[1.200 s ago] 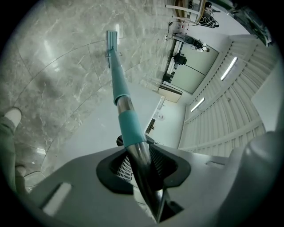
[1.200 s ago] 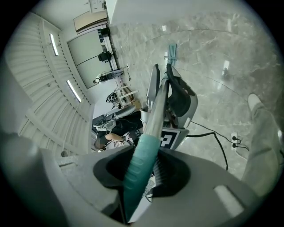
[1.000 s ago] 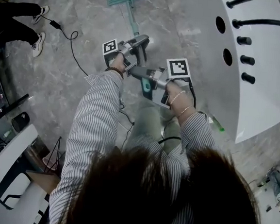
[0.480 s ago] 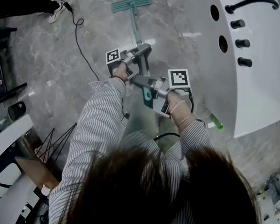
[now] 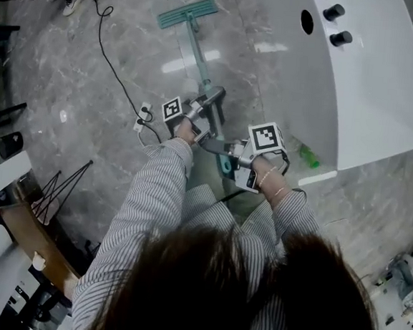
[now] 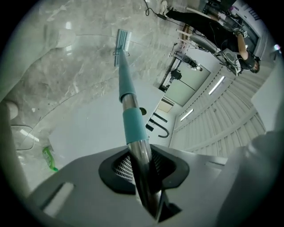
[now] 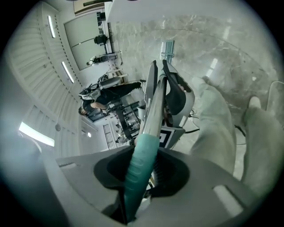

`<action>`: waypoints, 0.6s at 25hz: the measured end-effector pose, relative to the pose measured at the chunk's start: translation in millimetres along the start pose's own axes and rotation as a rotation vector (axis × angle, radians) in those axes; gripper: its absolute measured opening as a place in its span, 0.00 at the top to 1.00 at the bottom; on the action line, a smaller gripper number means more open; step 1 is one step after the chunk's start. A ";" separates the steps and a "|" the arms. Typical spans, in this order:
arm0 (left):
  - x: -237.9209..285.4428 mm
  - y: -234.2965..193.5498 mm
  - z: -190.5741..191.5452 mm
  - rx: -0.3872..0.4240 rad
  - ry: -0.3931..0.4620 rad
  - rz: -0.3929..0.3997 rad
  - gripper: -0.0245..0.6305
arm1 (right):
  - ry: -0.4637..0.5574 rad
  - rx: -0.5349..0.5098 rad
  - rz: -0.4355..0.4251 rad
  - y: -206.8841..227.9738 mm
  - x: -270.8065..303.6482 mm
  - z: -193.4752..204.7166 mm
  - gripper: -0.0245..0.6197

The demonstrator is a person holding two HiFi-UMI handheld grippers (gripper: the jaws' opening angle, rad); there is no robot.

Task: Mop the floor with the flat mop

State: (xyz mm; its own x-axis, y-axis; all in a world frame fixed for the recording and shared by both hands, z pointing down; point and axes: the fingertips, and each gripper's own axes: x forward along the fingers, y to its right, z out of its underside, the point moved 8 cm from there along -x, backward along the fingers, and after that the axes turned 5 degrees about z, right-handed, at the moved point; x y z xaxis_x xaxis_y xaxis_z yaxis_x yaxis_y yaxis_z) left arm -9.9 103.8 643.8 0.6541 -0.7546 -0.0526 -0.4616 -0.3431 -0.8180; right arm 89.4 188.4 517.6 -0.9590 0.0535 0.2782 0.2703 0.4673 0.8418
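Head view: the flat mop [image 5: 195,52] lies with its green head on the grey floor [image 5: 89,114], near a white tub [image 5: 371,89]. The left gripper [image 5: 212,100] jaws squeeze its shiny pole. The right gripper [image 5: 215,147] jaws squeeze its green end.

The head view is taken from above the person, facing steeply down on the marble floor [image 5: 74,113]. The left gripper view is set close behind the left hand-held gripper [image 6: 143,186], facing along the flat mop [image 6: 125,95] to its mop head [image 6: 123,40]. The right gripper view is set close behind the right hand-held gripper [image 7: 135,186], facing the left one. Floor and mop head are shared by all three.
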 end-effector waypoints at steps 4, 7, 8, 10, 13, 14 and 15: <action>-30.7 -25.6 64.9 0.008 -0.071 -0.076 0.85 | -0.076 -0.024 0.041 26.4 -29.0 62.2 0.80; -51.4 -35.5 109.1 -0.032 -0.083 -0.097 0.86 | -0.115 0.003 0.039 34.4 -47.5 104.3 0.80; -56.2 -37.2 122.2 -0.048 -0.083 -0.098 0.86 | -0.126 0.010 0.039 35.5 -53.8 115.5 0.80; -63.9 -39.9 143.5 -0.075 -0.093 -0.104 0.87 | -0.139 0.029 0.025 35.0 -63.5 135.0 0.80; -68.5 -43.7 161.6 -0.092 -0.135 -0.133 0.88 | -0.132 0.057 -0.016 36.3 -72.9 152.7 0.79; -69.2 -43.4 163.7 -0.090 -0.145 -0.147 0.88 | -0.126 0.060 -0.026 38.2 -74.0 154.6 0.79; -70.2 -42.4 164.2 -0.086 -0.150 -0.156 0.88 | -0.119 0.059 -0.037 40.0 -73.5 155.3 0.79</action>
State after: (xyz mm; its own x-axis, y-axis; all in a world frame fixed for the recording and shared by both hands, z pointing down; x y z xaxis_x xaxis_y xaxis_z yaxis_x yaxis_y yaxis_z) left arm 62.2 263.2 588.1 0.8003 -0.5994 -0.0186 -0.3930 -0.5008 -0.7712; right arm 157.6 340.3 459.0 -0.9724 0.1381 0.1881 0.2329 0.5220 0.8205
